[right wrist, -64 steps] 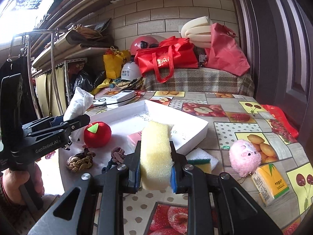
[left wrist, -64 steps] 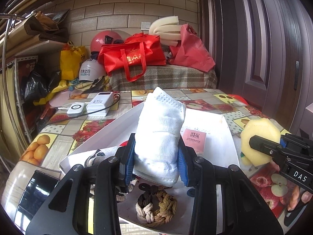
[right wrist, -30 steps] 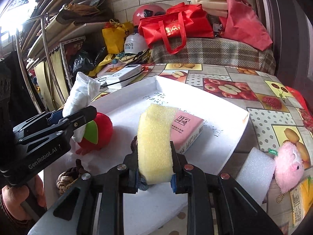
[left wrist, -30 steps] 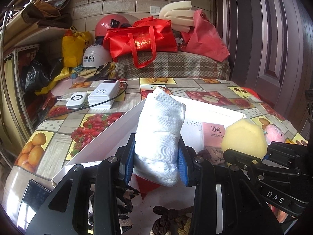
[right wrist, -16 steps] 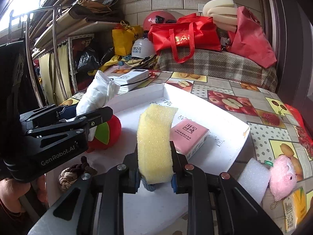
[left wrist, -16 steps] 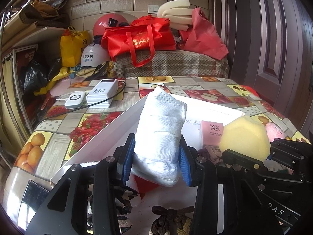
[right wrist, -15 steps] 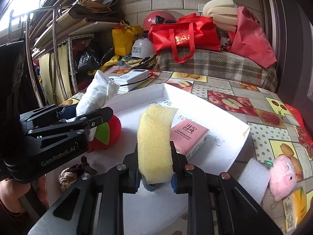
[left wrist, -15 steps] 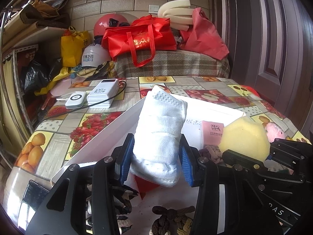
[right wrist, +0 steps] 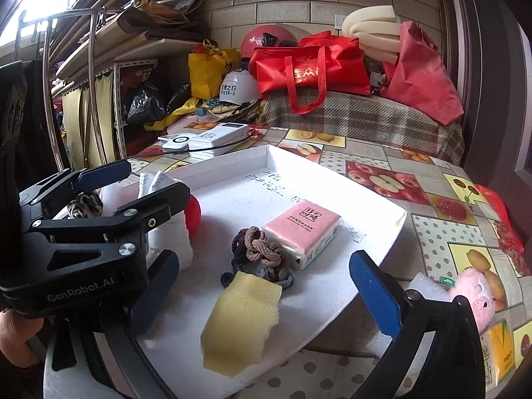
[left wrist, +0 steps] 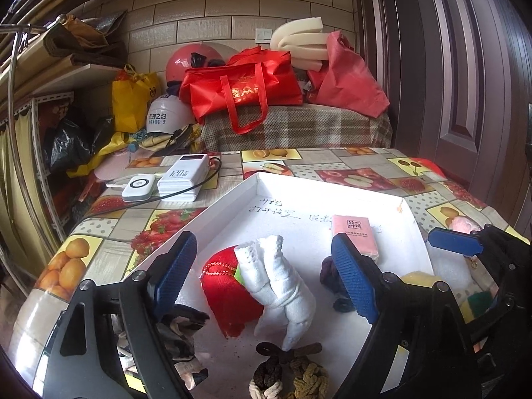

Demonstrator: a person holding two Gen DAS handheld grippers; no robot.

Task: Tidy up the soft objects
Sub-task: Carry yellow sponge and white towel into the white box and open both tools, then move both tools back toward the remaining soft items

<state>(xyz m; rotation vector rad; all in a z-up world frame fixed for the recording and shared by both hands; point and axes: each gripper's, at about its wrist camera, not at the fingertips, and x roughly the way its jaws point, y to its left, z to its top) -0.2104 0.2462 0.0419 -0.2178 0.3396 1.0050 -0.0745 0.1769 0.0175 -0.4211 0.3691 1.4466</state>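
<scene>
My left gripper (left wrist: 266, 276) is opening, its blue pads wide apart. The rolled white towel (left wrist: 282, 292) lies free between them in the white tray (left wrist: 259, 179), leaning on a red plush apple (left wrist: 226, 296). My right gripper (right wrist: 266, 296) is also opening wide. The yellow sponge (right wrist: 239, 322) lies loose on the tray floor between its fingers, touching neither pad. A pink tissue pack (right wrist: 302, 222) and a knot of hair ties (right wrist: 259, 252) sit just beyond the sponge. A braided rope knot (left wrist: 289, 375) lies at the tray's near edge.
A white foam block (right wrist: 429, 286), a pink plush toy (right wrist: 475, 289) and a juice carton (right wrist: 498, 349) lie on the fruit-print tablecloth right of the tray. Two white power banks (left wrist: 183, 179) sit left of it. Bags and helmets crowd the back.
Both grippers opened. The towel dropped from the left jaws onto the tray against the red apple. The sponge fell from the right jaws and now lies flat on the tray.
</scene>
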